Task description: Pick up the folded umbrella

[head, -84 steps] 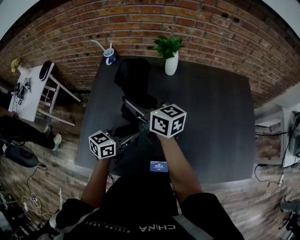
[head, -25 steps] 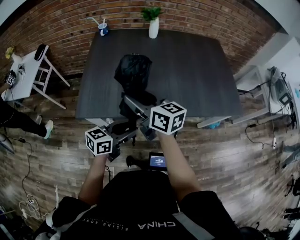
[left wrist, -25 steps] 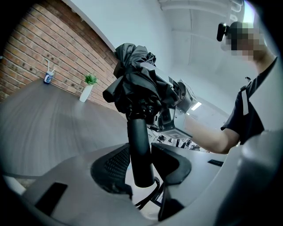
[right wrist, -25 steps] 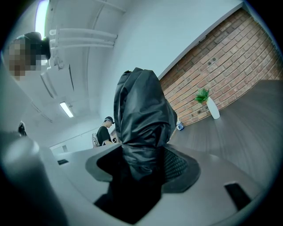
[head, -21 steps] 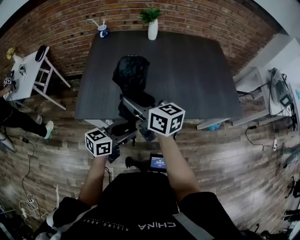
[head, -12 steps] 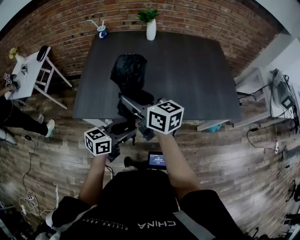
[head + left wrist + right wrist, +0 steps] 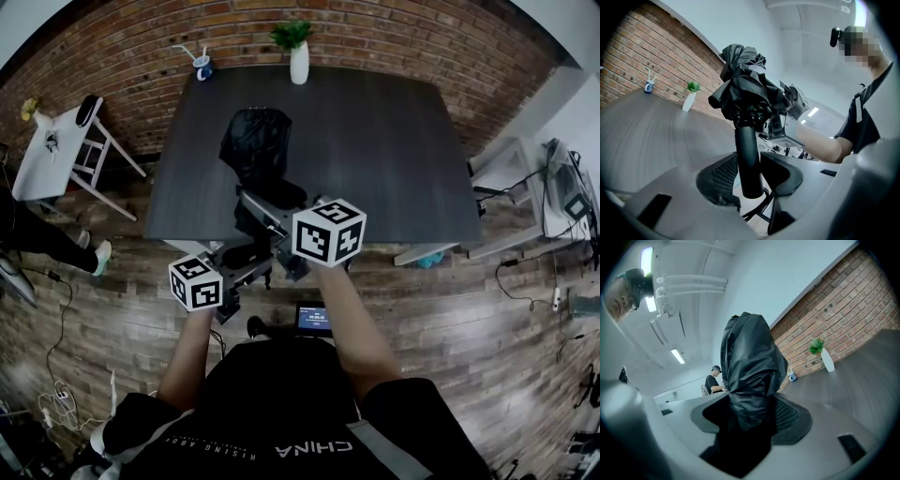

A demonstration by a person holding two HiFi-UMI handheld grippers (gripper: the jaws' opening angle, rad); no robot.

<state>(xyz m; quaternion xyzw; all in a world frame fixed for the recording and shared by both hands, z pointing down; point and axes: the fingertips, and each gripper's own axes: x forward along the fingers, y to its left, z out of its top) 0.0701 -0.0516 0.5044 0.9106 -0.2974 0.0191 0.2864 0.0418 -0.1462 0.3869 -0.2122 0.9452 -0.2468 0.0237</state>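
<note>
The folded umbrella (image 7: 256, 150) was black, its fabric (image 7: 751, 364) bunched in loose, crumpled, shiny folds above a smooth round handle (image 7: 747, 157). It was held up off the dark table (image 7: 394, 141); in the head view it showed over the near left part of the table, close to the near edge.

At the table's far edge stood a white vase (image 7: 299, 67) with a green plant (image 7: 291, 36) in it. Near the far left corner was a small blue-and-white cup (image 7: 202, 67) with straws sticking out.

The left gripper (image 7: 750, 174) was clenched on the handle, one jaw on each side of it, and the umbrella rose upright from the jaws. The right gripper (image 7: 749, 416) gripped the bundled fabric, which filled the gap between its jaws and bulged above them. Both forearms reached forward from the body, the left forearm (image 7: 190, 352) lower and to the left, the right forearm (image 7: 349, 323) higher. The two grippers met close together at the umbrella.
</note>
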